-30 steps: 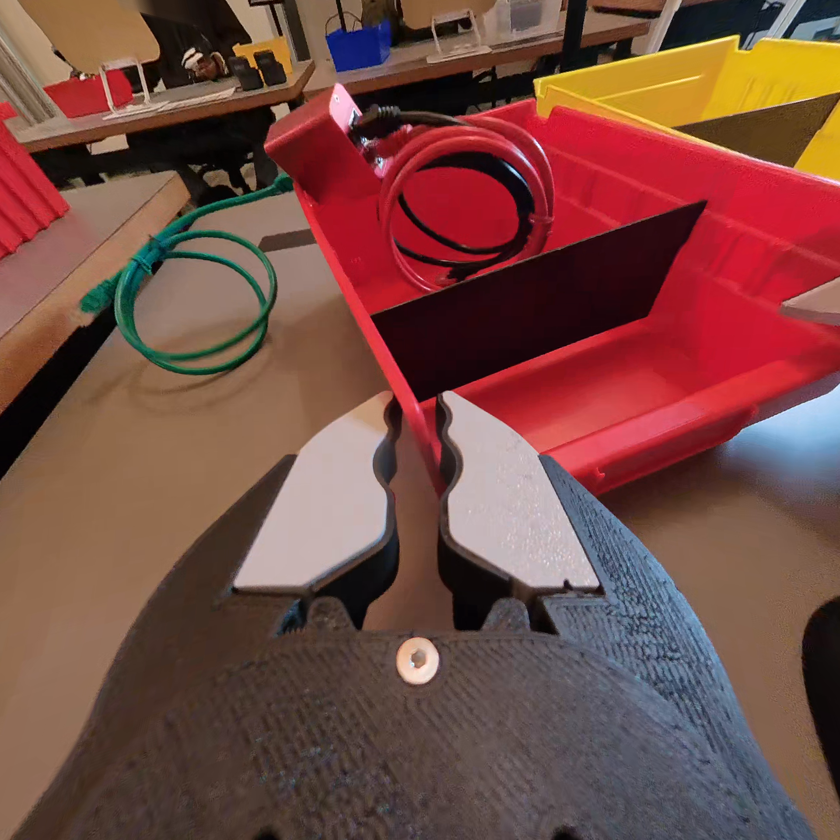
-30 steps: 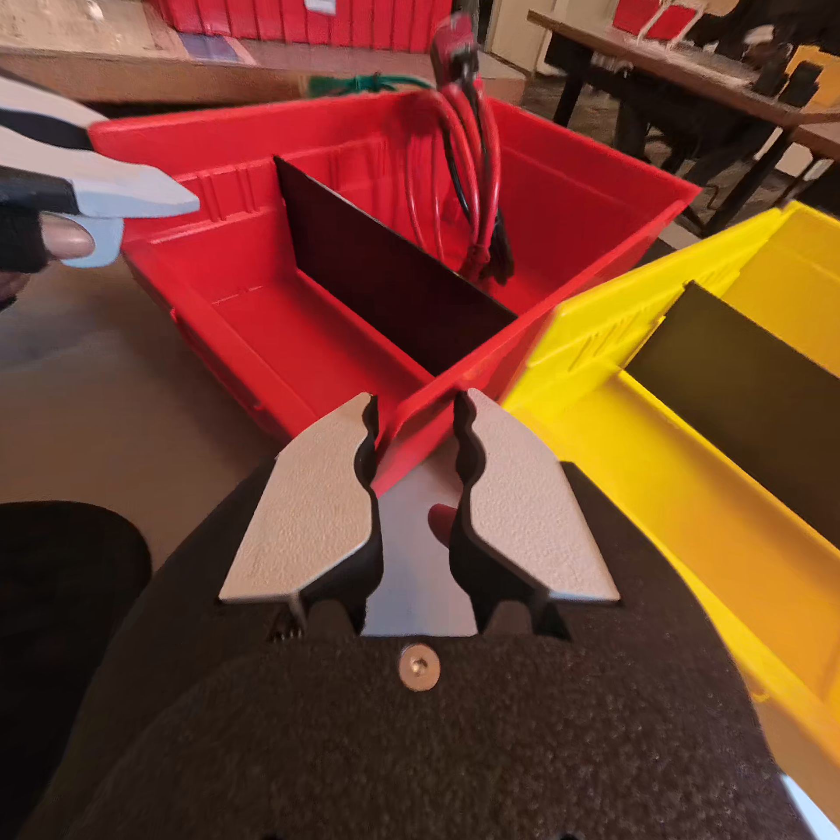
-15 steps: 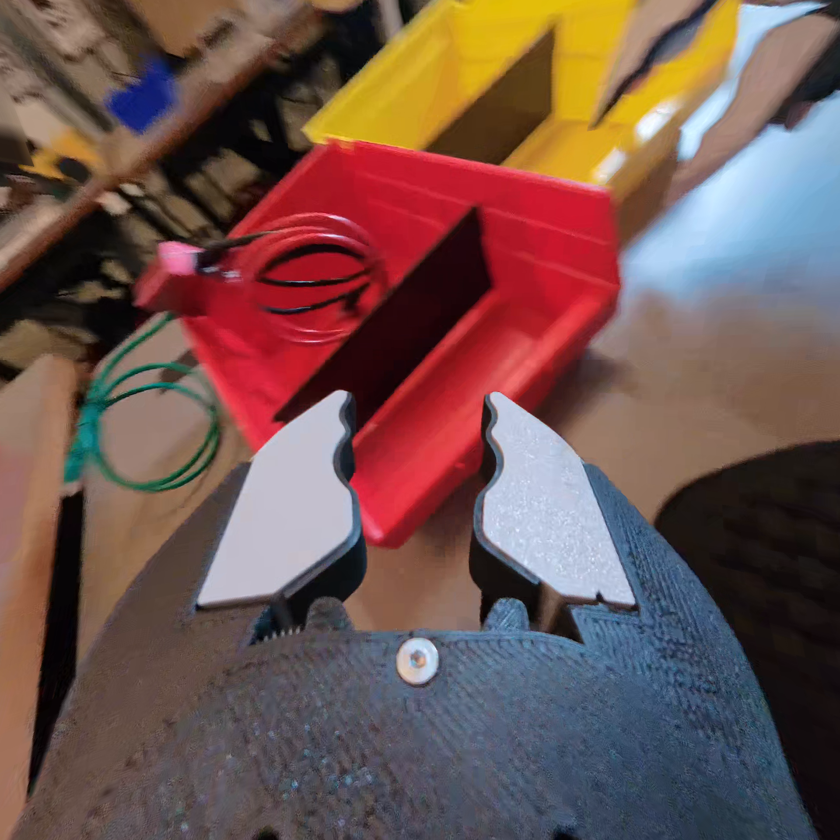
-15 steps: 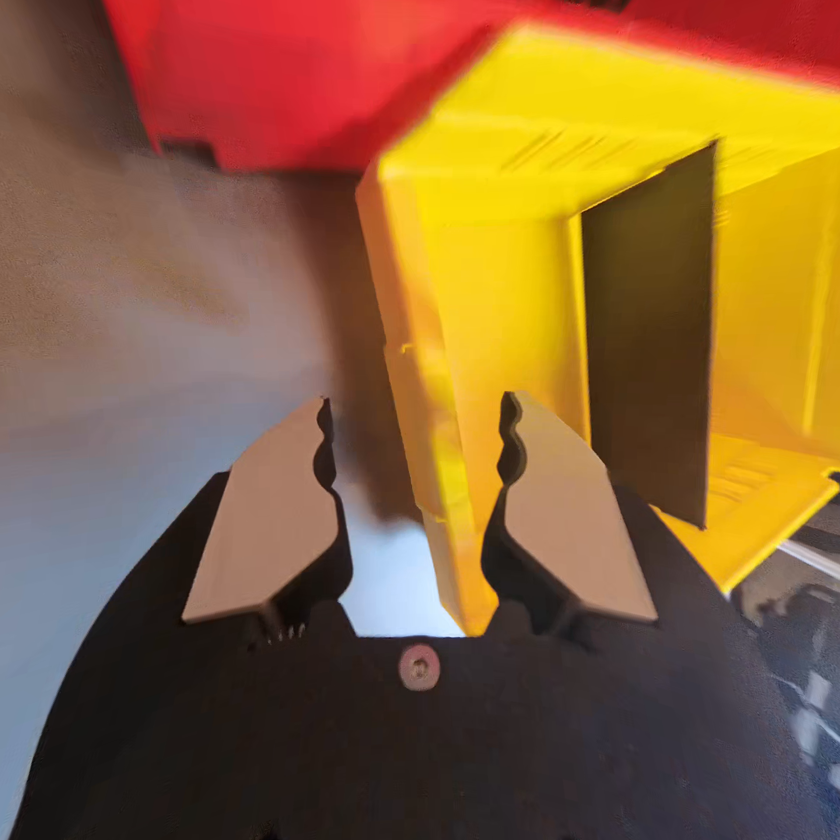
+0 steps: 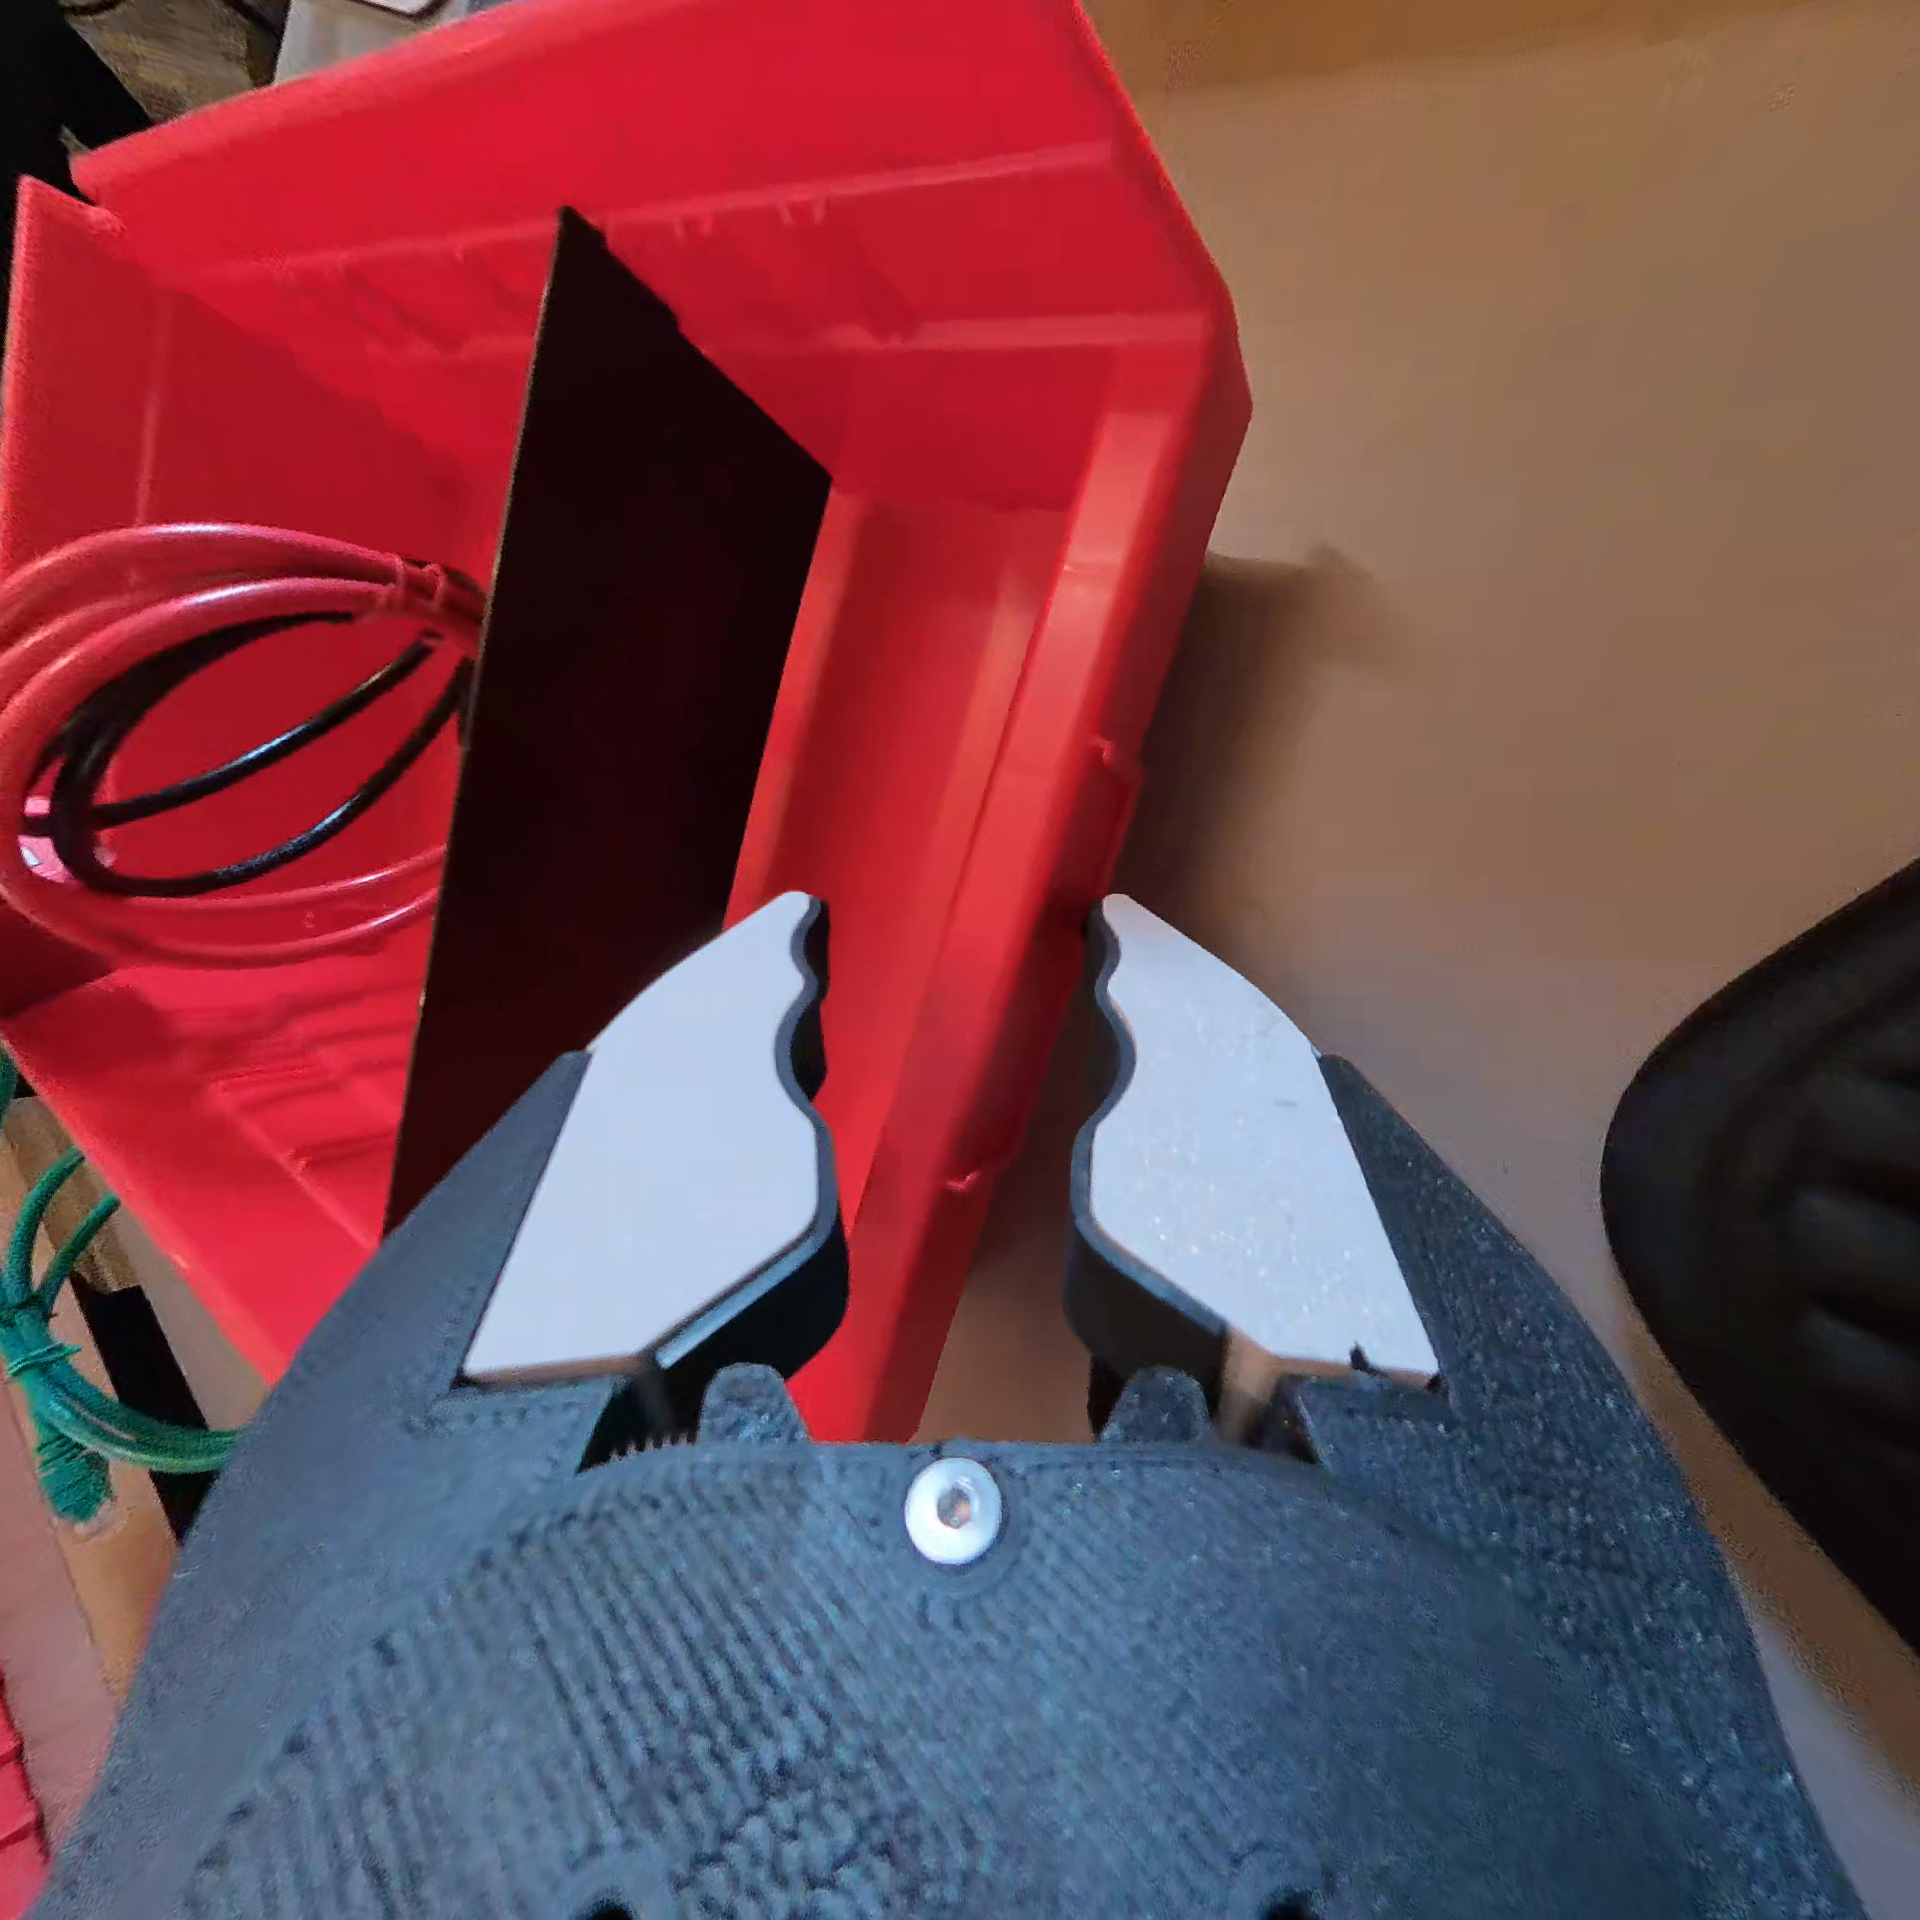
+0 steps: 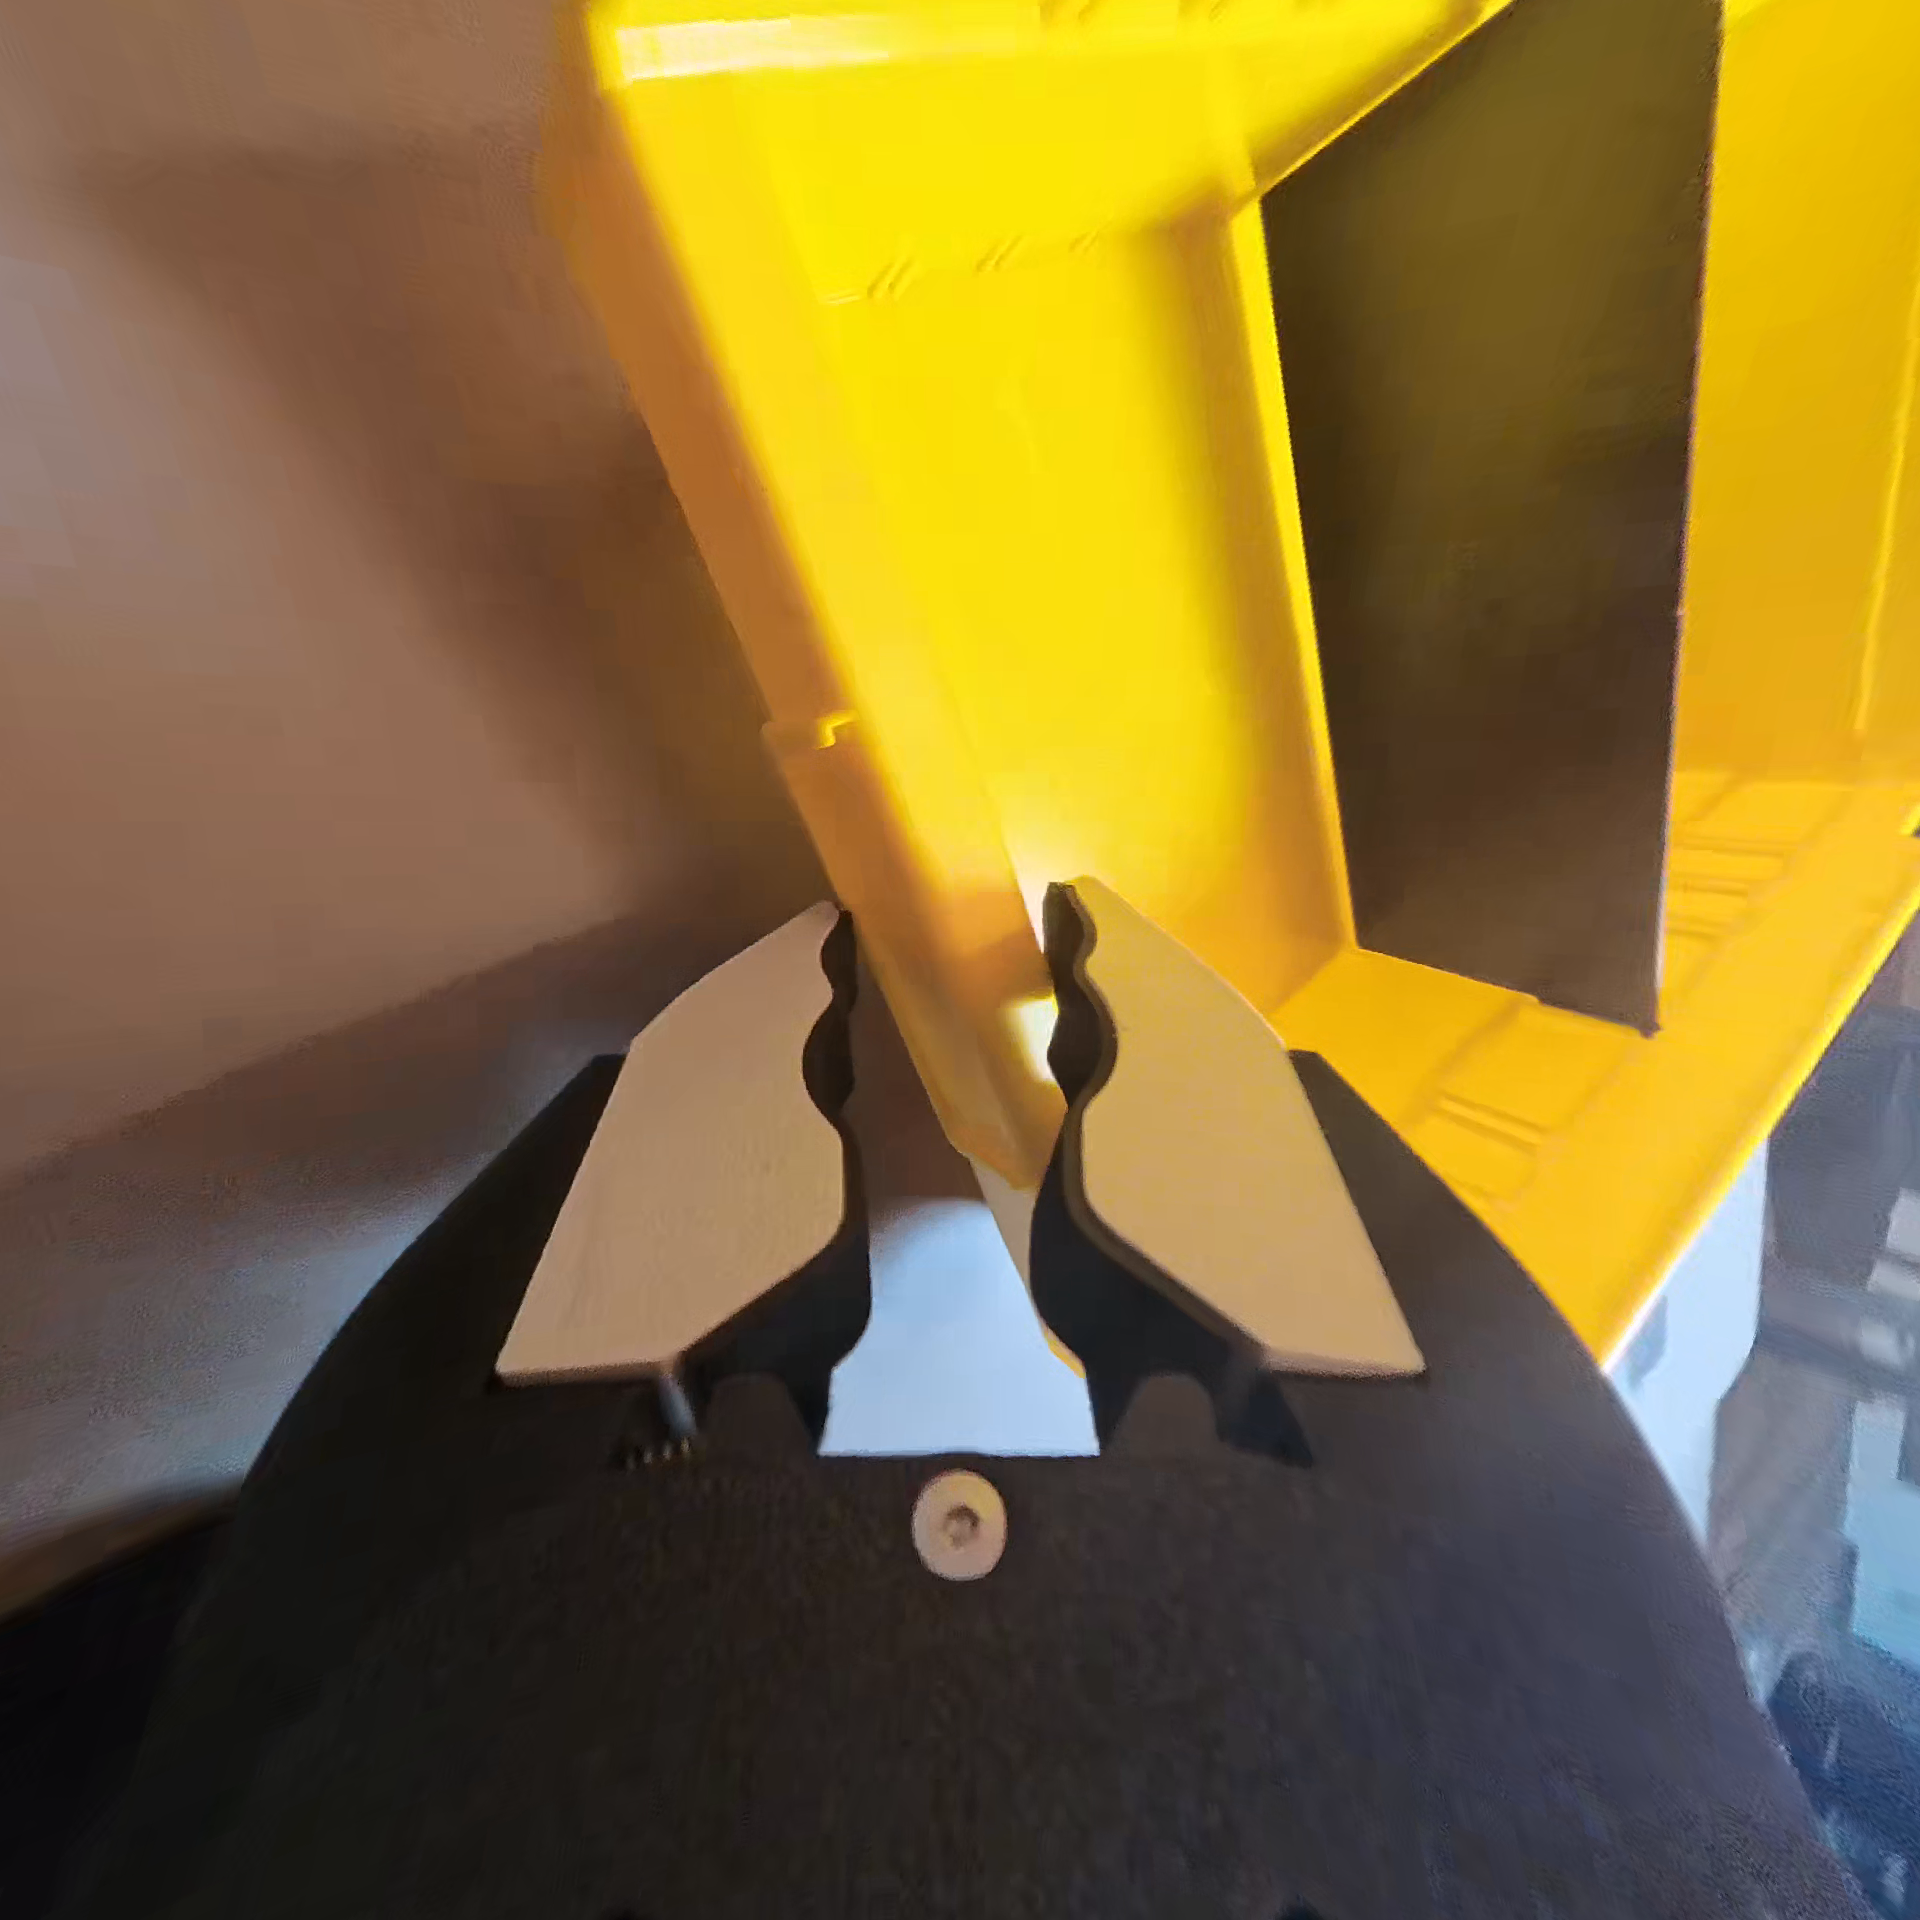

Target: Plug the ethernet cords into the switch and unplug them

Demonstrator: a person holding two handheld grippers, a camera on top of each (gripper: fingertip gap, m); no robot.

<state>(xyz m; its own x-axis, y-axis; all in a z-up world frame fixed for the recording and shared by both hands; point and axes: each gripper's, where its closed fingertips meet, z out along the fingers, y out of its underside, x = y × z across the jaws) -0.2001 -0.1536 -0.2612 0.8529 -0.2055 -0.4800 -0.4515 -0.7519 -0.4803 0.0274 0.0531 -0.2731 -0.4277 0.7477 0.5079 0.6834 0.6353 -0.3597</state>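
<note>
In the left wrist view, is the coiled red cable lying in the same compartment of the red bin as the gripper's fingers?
No, the coiled red cable lies beyond the black divider, in the red bin's far compartment.

coiled cords (image 5: 223,727) in bin (image 5: 1039,436) (left of divider (image 5: 623,707)), bin on table (image 5: 1558,520)

Both views are bright and warm-toned, and wide-angle bending curves straight edges near the borders. The left view is fairly sharp; the red bin (image 5: 1039,312) casts a soft shadow on the worktop (image 5: 1558,520). The right view is smeared with motion blur, with glare on the yellow bin (image 6: 987,468).
</note>
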